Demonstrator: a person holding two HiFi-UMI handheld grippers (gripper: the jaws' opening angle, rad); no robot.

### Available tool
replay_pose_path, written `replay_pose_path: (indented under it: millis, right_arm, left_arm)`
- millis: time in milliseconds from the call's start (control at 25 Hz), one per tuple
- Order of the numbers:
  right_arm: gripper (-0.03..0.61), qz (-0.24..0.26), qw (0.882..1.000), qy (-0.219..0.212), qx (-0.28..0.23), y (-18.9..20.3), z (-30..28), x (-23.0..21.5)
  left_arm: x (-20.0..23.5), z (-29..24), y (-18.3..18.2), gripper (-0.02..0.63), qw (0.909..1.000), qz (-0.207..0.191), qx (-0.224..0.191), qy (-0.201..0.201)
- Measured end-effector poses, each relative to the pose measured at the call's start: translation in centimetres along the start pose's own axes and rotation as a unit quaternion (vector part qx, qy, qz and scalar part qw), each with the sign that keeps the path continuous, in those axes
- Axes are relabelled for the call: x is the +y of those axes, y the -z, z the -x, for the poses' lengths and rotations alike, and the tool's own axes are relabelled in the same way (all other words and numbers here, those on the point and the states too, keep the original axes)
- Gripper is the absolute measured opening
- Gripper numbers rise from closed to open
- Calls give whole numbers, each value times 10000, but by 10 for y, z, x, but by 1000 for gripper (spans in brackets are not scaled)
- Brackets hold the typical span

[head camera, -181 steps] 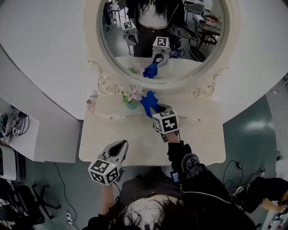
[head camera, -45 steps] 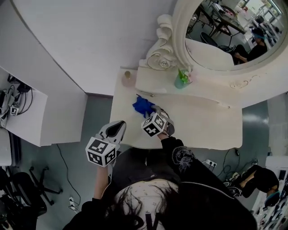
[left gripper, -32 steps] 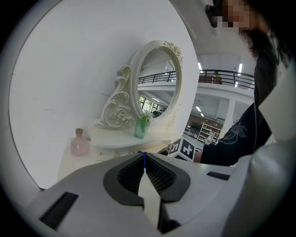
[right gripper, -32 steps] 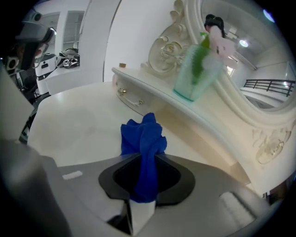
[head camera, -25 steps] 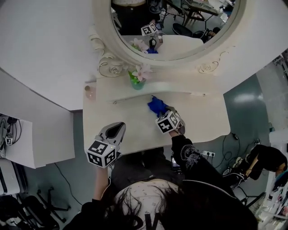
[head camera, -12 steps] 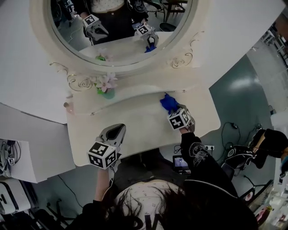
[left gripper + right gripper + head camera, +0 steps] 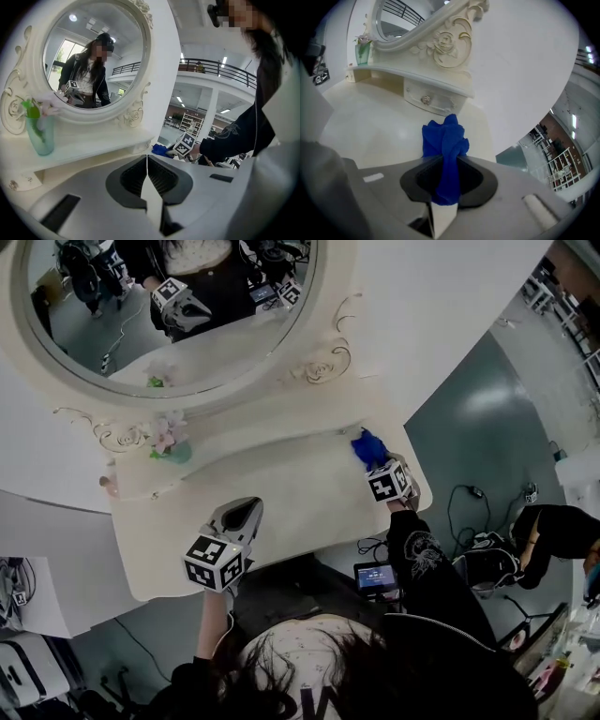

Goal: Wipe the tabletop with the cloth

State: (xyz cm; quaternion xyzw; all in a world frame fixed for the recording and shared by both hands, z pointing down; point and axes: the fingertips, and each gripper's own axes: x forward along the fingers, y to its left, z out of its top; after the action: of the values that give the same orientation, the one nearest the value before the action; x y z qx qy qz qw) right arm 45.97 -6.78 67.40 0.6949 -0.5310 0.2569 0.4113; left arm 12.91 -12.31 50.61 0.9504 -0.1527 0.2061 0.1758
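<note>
We kept right gripper (image 7: 379,466) clenched on blue cloth (image 7: 370,447). Cloth sat bunched on tabletop (image 7: 281,495) at far right corner. Our left gripper (image 7: 247,513) had jaws pressed together, nothing between, above near left part of tabletop. Vase (image 7: 173,447) stood far left, under mirror (image 7: 141,324).

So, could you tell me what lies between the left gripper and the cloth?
Only bare tabletop lies between the left gripper and the cloth, as the head view shows; the right gripper holds the cloth.
</note>
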Motion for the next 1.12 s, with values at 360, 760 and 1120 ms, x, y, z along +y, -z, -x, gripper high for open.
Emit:
replay_pose_path:
  millis: [360,760,1120]
  right_arm:
    - [84,-411,9979,464,172,43,-1,-81]
    - [84,-114,9987,369,325,39,10,-68]
    - [86,-59,9996,-215,-199,-16,53,34]
  left_arm:
    - [-19,-16,6,0,9999,1,133,-57]
    - [0,18,15,0,9989,185,-30,-440]
    - [29,79,33,0,9968,352,-180,-699]
